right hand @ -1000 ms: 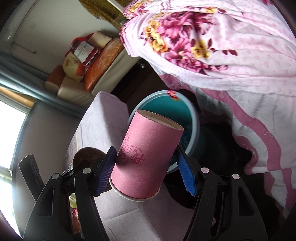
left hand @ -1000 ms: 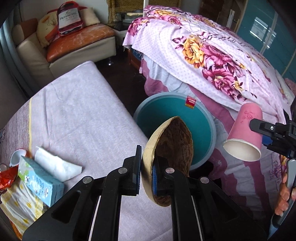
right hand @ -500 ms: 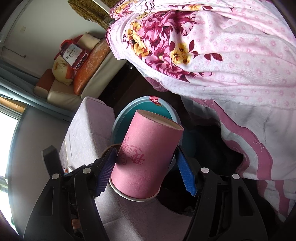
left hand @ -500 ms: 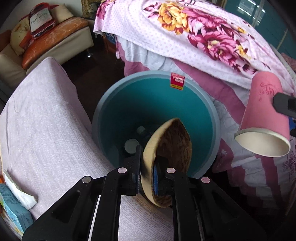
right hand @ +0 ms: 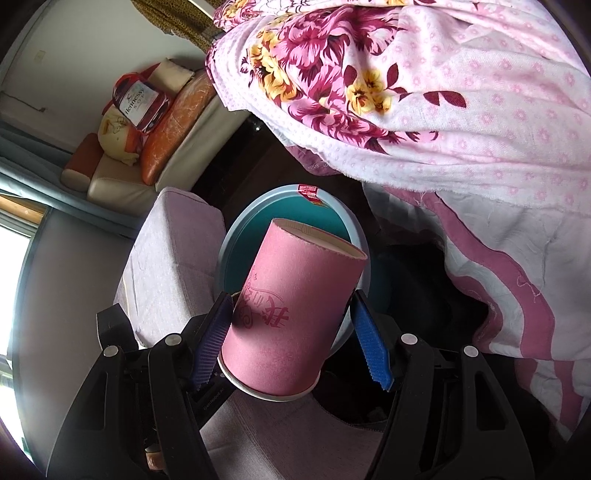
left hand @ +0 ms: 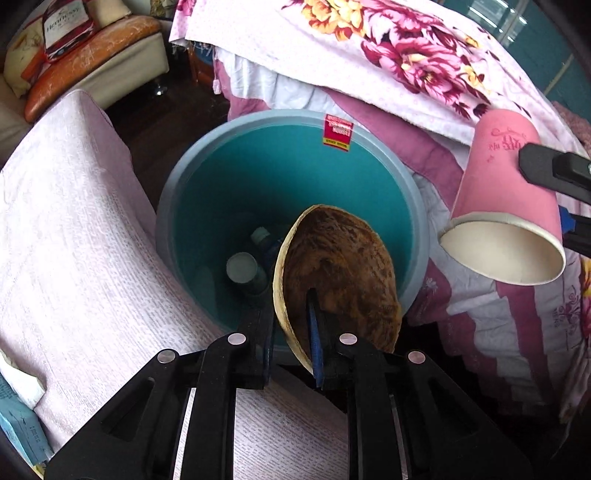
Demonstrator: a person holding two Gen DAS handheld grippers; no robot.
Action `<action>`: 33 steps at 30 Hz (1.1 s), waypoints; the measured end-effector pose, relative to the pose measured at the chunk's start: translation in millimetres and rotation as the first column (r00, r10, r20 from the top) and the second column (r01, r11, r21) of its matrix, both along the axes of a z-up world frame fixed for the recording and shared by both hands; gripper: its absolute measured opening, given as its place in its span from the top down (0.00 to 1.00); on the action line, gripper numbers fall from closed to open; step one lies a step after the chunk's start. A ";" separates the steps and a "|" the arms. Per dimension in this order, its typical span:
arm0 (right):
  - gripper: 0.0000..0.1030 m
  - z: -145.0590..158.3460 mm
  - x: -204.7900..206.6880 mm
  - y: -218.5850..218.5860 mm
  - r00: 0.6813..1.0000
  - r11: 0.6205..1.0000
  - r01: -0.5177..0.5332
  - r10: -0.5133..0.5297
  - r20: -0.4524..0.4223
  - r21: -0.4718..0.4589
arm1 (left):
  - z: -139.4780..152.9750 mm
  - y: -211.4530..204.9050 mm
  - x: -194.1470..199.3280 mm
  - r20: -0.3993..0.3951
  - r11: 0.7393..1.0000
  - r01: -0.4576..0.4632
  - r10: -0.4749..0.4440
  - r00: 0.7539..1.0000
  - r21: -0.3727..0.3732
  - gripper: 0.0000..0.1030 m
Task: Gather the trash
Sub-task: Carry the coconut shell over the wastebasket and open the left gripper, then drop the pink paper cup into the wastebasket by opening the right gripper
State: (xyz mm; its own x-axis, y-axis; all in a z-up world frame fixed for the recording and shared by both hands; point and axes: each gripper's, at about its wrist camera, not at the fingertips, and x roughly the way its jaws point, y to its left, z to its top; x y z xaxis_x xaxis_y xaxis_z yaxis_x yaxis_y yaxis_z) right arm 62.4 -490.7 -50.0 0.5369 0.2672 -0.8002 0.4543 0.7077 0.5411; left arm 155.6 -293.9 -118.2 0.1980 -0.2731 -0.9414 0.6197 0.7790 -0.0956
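1. A low surface covered in a pale pink-lilac textured cloth [left hand: 74,236] fills the left and lower part of the left wrist view; in the right wrist view the same cloth [right hand: 166,254] drapes over a squared edge.
2. At the cloth's lower left corner lie a white tissue [left hand: 20,382] and a light blue carton [left hand: 20,432], both cut off by the frame.
3. A round teal trash bin [left hand: 207,158] with a grey rim stands on the dark floor between the covered surface and a bed, a red sticker [left hand: 338,132] on its far rim. Bottles with pale caps [left hand: 242,267] lie at its bottom.
4. The bed carries a pink quilt with large magenta and yellow flowers [left hand: 406,51], its edge hanging close to the bin.
5. Beyond, a cream sofa holds an orange cushion [left hand: 92,55] and a red bag with a bottle label [left hand: 68,27].
6. The left gripper [left hand: 291,332] points steeply down over the bin, a brown coconut shell half [left hand: 343,273] between its jaws. The jaws have just been opening; a gap shows beside the left pad, and the shell leans on the right one above the bin's mouth.
7. The right gripper [right hand: 291,339] clamps a pink paper cup [right hand: 295,310] between its blue pads, upside down, mouth toward the camera, near the bin's rim [right hand: 229,243].
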 end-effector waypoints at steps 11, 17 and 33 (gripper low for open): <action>0.39 -6.3 8.0 3.8 1.000 1.000 -0.009 0.009 -0.017 0.002 | 12.6 10.0 -2.7 -0.006 0.999 -0.008 0.007 1.000 -0.043 0.67; 0.39 -10.9 21.3 13.4 0.999 0.999 -0.035 0.035 -0.027 -0.002 | 23.7 23.4 -4.5 -0.011 0.996 -0.039 0.038 0.999 -0.084 0.62; 0.30 -16.0 38.1 48.9 0.994 0.995 -0.095 0.095 -0.061 0.005 | 76.4 88.0 -18.1 0.049 0.969 -0.168 0.179 0.983 -0.183 0.23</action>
State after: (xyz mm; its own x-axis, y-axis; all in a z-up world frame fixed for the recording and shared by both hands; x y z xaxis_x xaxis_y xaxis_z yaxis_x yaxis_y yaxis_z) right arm 100.5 -441.8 -66.0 0.4590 0.3162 -0.8303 0.4175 0.7481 0.5157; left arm 137.5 -205.9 -41.8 0.3159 -0.3910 -0.8645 0.4860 0.8492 -0.2065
